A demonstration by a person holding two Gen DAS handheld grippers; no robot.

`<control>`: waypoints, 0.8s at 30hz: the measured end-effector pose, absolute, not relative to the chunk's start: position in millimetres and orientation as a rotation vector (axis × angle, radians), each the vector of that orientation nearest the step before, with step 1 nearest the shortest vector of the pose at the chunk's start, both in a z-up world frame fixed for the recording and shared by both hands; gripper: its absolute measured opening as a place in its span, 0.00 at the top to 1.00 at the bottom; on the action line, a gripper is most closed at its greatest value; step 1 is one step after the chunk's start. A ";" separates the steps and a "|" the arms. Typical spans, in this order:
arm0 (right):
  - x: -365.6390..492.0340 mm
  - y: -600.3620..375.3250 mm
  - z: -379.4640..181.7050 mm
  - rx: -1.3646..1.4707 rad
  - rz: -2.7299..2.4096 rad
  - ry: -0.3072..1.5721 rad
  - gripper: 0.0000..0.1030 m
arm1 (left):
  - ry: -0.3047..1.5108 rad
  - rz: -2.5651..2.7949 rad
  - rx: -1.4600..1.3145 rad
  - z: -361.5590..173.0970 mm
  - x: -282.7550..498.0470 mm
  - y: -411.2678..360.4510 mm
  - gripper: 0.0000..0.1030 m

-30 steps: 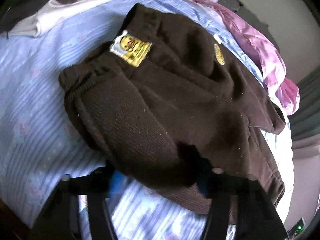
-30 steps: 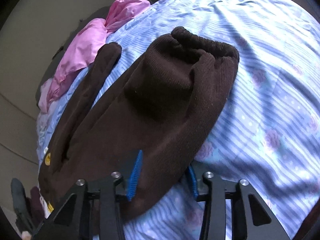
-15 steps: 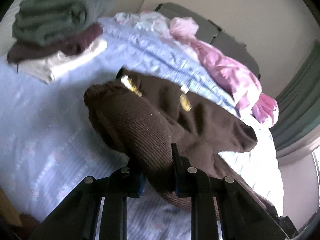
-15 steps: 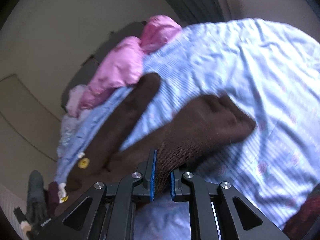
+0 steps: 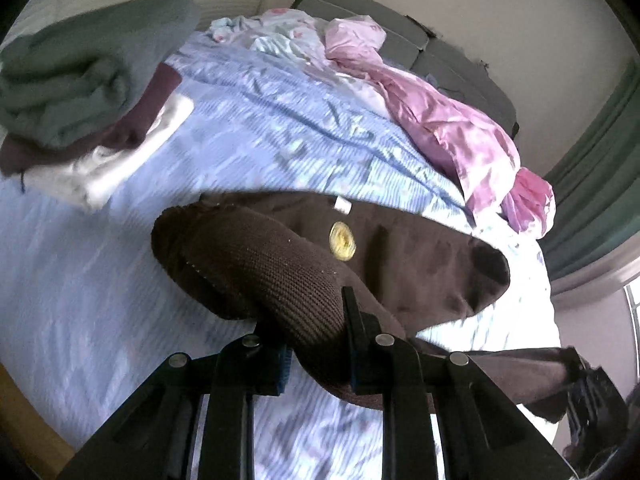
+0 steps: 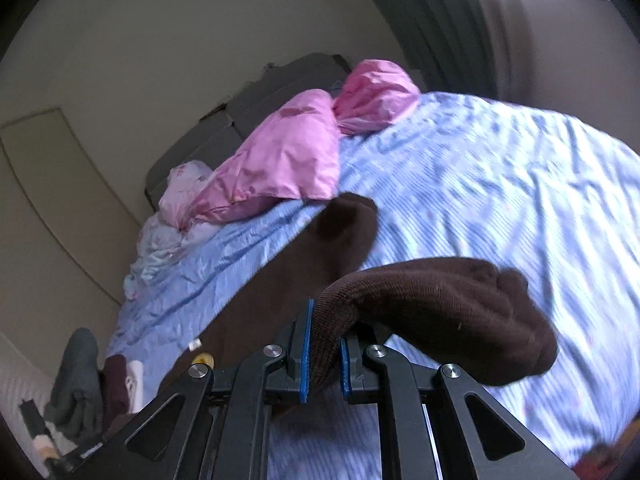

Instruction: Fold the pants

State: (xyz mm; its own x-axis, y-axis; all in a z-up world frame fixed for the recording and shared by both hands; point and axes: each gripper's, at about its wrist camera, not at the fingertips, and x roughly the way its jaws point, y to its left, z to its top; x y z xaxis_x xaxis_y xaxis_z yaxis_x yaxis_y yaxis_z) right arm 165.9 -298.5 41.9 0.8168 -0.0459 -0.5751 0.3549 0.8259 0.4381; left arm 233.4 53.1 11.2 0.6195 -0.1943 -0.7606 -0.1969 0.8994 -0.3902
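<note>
Dark brown knit pants with a round yellow badge lie across a blue striped bed sheet. My left gripper is shut on the waistband end and holds it lifted above the sheet. My right gripper is shut on one leg of the pants, whose cuff end hangs raised to the right. The other leg still lies flat on the sheet, reaching toward the pink cloth.
A stack of folded clothes, grey on top, sits at the left of the bed. A crumpled pink cloth lies along the far side by a grey headboard; it also shows in the right wrist view. Green curtain at right.
Both grippers closed on the pants and lifted them off the sheet. The waistband and one leg now hang raised, and both views tilted up toward the wall.
</note>
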 end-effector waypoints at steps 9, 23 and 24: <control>299.9 -291.4 50.1 0.452 -0.164 0.691 0.89 | 0.989 0.038 -0.403 11.5 324.0 51.6 0.78; 443.9 -270.8 -24.8 0.288 -0.166 0.857 0.89 | 1.177 0.044 -0.352 -55.1 419.1 51.3 0.66; 448.1 -270.3 -28.8 0.285 -0.162 0.868 0.88 | 1.189 0.043 -0.357 -56.4 421.8 52.2 0.65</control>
